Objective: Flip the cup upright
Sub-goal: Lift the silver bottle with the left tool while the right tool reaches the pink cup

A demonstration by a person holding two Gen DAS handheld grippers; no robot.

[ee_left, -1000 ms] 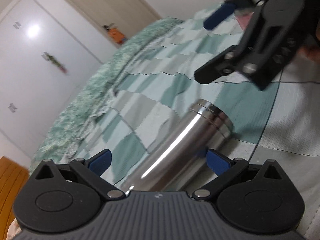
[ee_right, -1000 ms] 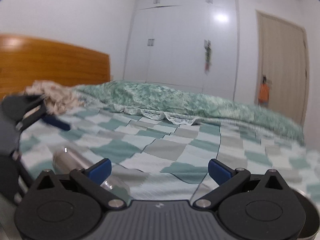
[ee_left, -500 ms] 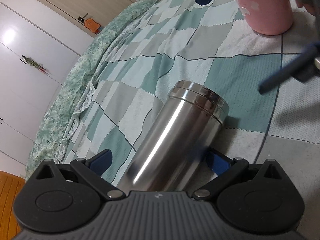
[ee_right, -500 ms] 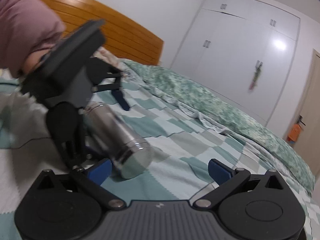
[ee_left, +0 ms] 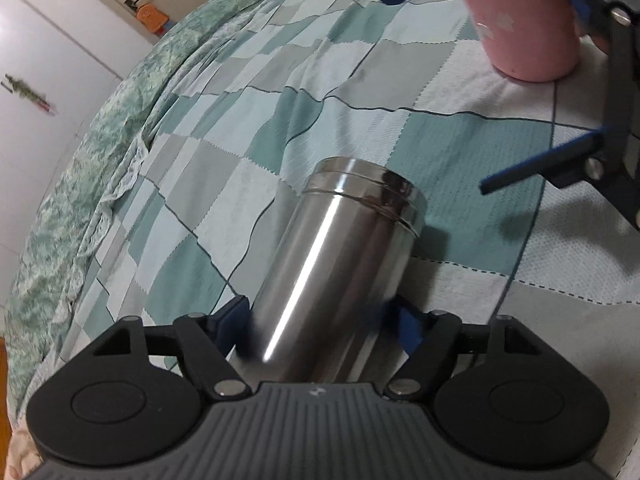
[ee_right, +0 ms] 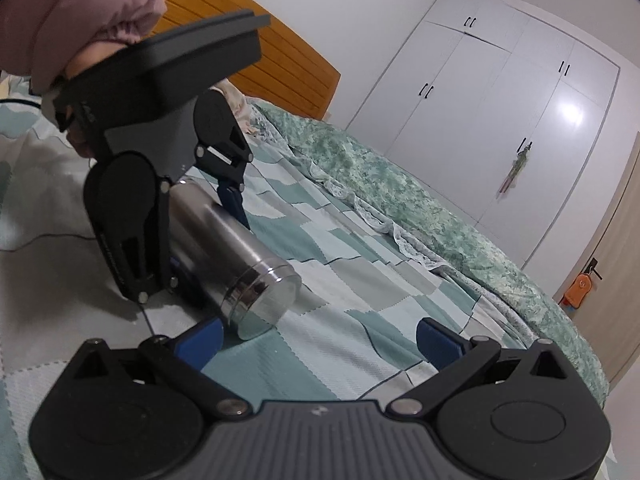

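Cup: the steel cup (ee_left: 336, 264) lies on its side on the checked bedspread (ee_left: 460, 148), its ringed end pointing away from the left gripper (ee_left: 320, 320).
Left fingers: the blue pads (ee_left: 408, 320) sit on either side of the cup's body, pressed against it, clenched on it.
Right gripper (ee_right: 316, 340): fingers spread apart, holding nothing; the cup's end lies just beside its left pad.
Pink cup (ee_left: 524, 28): stands on the bedspread, well apart.
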